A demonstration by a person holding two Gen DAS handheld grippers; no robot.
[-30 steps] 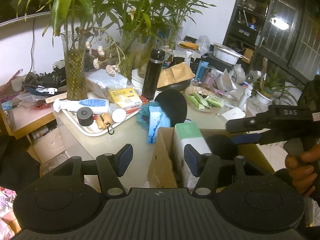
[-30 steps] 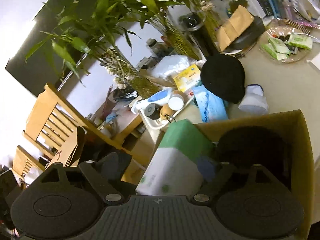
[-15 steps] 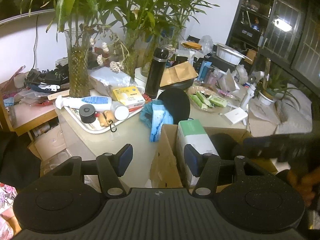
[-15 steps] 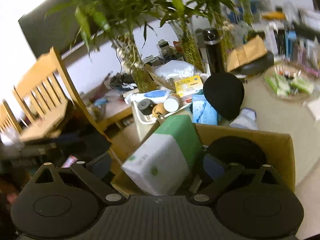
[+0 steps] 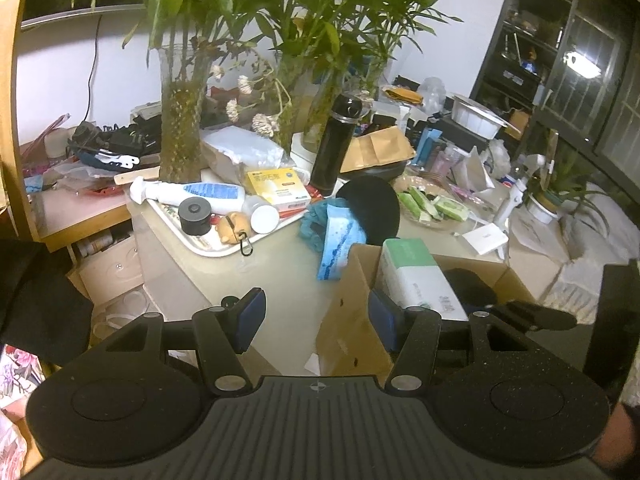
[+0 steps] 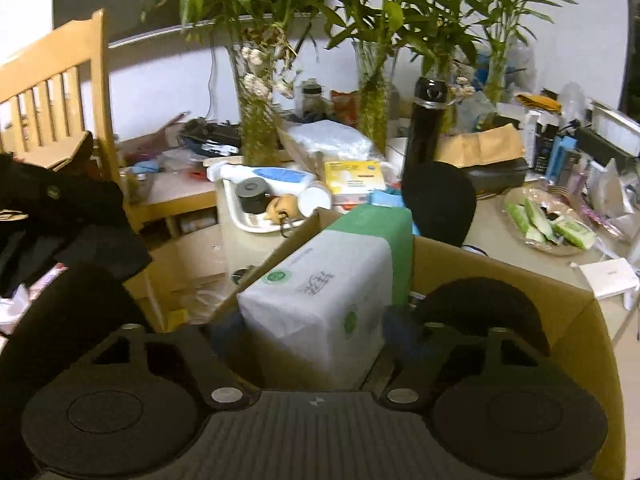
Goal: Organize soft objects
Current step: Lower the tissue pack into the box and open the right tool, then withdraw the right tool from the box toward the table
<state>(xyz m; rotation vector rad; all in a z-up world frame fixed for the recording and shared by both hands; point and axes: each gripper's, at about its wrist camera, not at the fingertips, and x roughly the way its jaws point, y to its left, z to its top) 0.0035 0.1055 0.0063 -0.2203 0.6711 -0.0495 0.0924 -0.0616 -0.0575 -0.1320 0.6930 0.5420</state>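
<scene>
The left gripper hovers with its jaws spread wide and nothing between them, its blue pads framing the near left corner of the cardboard box at six o'clock on the table. In the right wrist view the right gripper has its jaws parted on either side of the tissue pack; whether the pads press the pack cannot be told. That white pack with a green end stands tilted inside the box, leaning toward its left wall, and a black soft item lies beside it at three o'clock within the box. Just beyond the box, at twelve o'clock in the left wrist view, a black round cap rests on the table with a blue patterned cloth touching it at its eight o'clock. At ten o'clock a white tray carries a white bottle, a dark cylinder and a small tan figure. A black flask stands upright behind the cap, beside glass vases of bamboo. At two o'clock a dish of green packets sits well apart from the box.
</scene>
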